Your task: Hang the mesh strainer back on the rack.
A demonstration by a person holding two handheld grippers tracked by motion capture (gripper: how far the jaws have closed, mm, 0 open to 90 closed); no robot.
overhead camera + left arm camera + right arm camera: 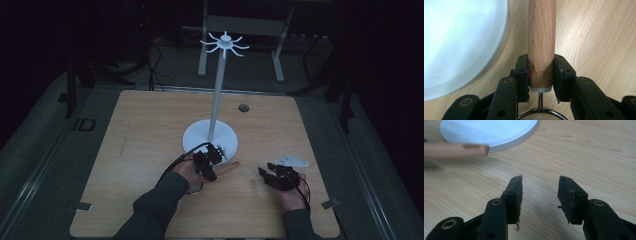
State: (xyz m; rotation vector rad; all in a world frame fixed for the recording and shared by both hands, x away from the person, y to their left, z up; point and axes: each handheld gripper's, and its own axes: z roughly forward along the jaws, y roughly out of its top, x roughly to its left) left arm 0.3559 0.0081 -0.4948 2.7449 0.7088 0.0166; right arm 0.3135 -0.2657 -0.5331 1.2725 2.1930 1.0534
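Wood fills the middle of my left gripper view: a round wooden handle (541, 50) with "KITCHEN TOOL" burned along it, and my left gripper (540, 75) has both pads pinched flat against its sides near the capped end. From that cap a thin metal stem runs down to a wire-mesh strainer bowl (540, 115), of which I see just the rim at the bottom edge; I cannot tell whether anything lies in it. The handle points away over the wooden table (599, 37), just beside the round white base (459, 42) of the stand.

From the high view, my left gripper (209, 161) sits at the front edge of that white base (197, 136), with the handle's far end (231, 166) sticking out to the right across the table (140, 130). The tall white stand (218, 90) rises from the base to a crown of curved hooks (224, 43), all bare.

My right gripper (272, 173) rests low over the table, well apart from the handle. In its own view the right gripper (540, 195) stands spread wide with bare tabletop between its pads, and the handle tip (456, 149) lies off to the upper left against the base's rim (506, 143).
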